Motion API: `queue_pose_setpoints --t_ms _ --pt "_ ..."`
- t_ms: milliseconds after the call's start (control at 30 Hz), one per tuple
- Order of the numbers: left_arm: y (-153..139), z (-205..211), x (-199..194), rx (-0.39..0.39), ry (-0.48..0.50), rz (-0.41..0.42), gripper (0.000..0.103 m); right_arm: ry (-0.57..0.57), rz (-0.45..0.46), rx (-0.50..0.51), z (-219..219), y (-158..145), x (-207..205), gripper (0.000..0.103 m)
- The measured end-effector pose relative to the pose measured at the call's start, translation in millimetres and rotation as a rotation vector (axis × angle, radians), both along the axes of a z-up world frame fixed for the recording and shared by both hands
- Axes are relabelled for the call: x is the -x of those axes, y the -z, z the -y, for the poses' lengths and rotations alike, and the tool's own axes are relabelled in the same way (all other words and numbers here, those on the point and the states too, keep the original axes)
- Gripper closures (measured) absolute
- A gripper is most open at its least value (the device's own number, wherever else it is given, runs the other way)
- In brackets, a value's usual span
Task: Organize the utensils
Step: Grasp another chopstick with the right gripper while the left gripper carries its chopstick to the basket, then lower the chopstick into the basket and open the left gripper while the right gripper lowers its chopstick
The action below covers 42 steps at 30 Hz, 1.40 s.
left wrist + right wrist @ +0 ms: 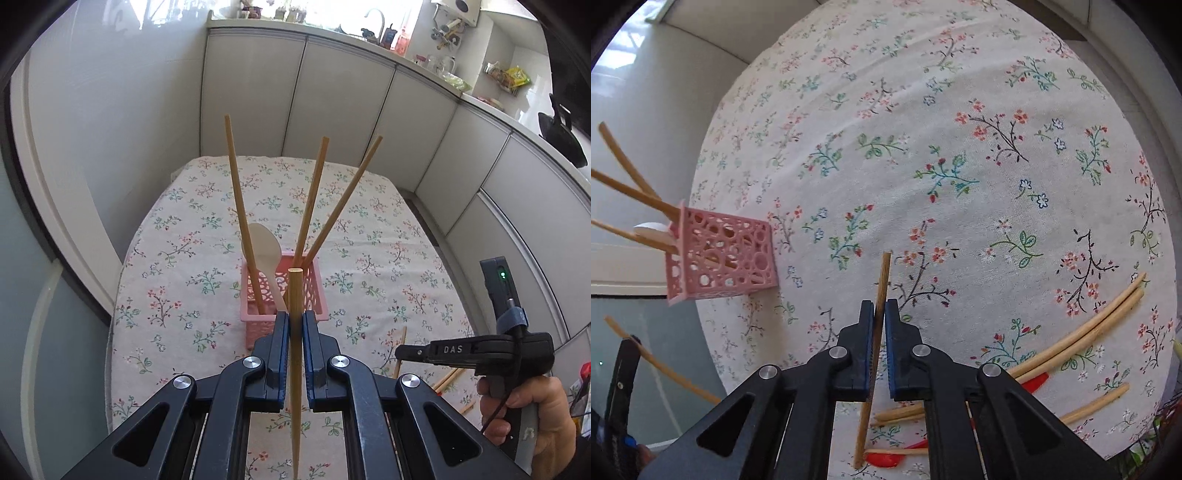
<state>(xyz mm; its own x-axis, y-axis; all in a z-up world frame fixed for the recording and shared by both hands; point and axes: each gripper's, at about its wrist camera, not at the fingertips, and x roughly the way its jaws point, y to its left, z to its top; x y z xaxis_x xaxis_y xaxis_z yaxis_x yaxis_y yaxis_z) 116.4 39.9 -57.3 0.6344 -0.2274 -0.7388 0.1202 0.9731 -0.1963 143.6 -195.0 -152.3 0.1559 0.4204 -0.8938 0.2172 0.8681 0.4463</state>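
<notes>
While both grippers are gripping a chopstick each, the basket (pixel 284 291) is sitting upright on the floral cloth (pixel 369 240), just past the left gripper (pixel 295 325).

Left gripper: jaws are pinching narrow on a chopstick (pixel 295 295). Stick is running lengthwise between the pads, blunt end poking out ahead of the tips and lining up over the basket's near rim, thin end trailing back under the gripper.

Basket: pink, perforated walls. Three chopsticks are leaning out of it — one (pixel 240 206) tilting left, two (pixel 314 195) fanning right. A pale spoon (pixel 264 247) is standing bowl-up among them.

Right gripper (pixel 881 314): no earlier frame to compare, but pads are clamping narrow on another chopstick (pixel 882 280). Stick is sitting nearly upright in that view, top end sticking out past the tips, lower end reaching down toward the cloth; can't tell if it's touching. From the left view, a hand (pixel 524 410) is holding this gripper off to the right, low over the cloth.

Loose chopsticks are lying on the cloth to the right (pixel 1089 332), a pair side by side and touching, curving in the fisheye. More are lying nearer (pixel 1097 402), partly hidden behind the gripper body. Something red (pixel 882 459) is lying under them; can't tell what it is.

Kitchen cabinets (pixel 351 92) are running behind the table.
</notes>
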Motion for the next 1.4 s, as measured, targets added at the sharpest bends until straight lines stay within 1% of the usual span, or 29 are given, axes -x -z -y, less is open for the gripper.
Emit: queue_pose_setpoints --t_ms 33,133,300,367,533,600,700,867,933,1000,1167,1300,1400 --pt "-3 -1 1 -0.001 -0.009 0.012 0.096 -0.007 0.022 -0.003 -10 -10 1 0.098" --pt "-15 -6 7 -0.017 -0.046 0.063 0.096 -0.040 0.098 0.003 -14 -36 10 0.098" --pt "-42 -15 22 0.011 -0.080 0.167 0.096 -0.086 0.258 0.023 -22 -85 26 0.098" --pt "-53 -19 28 0.024 -0.098 0.216 0.096 -0.087 0.330 0.032 -25 -106 31 0.098" --pt "-80 -30 40 0.067 -0.169 0.368 0.096 -0.070 0.503 0.058 -28 -150 41 0.098" --pt "-85 -34 40 0.082 -0.185 0.400 0.096 -0.062 0.555 0.063 -28 -163 44 0.098" --pt "-92 -37 33 0.091 -0.213 0.441 0.096 -0.059 0.605 0.075 -30 -177 45 0.098" --pt "-98 -44 24 0.115 -0.275 0.519 0.096 -0.053 0.644 0.073 -32 -186 41 0.098" --pt "-99 -44 23 0.114 -0.283 0.558 0.096 -0.054 0.654 0.074 -33 -187 40 0.098" --pt "-98 -41 17 0.093 -0.289 0.594 0.096 -0.056 0.657 0.073 -34 -187 39 0.098" --pt "-80 -30 -1 0.050 -0.266 0.600 0.096 -0.061 0.655 0.073 -36 -183 36 0.098" --pt "-58 -19 -20 0.008 -0.236 0.543 0.096 -0.060 0.658 0.080 -35 -182 37 0.098" --pt "-38 -19 -35 -0.003 -0.230 0.472 0.096 -0.057 0.664 0.089 -35 -181 38 0.098"
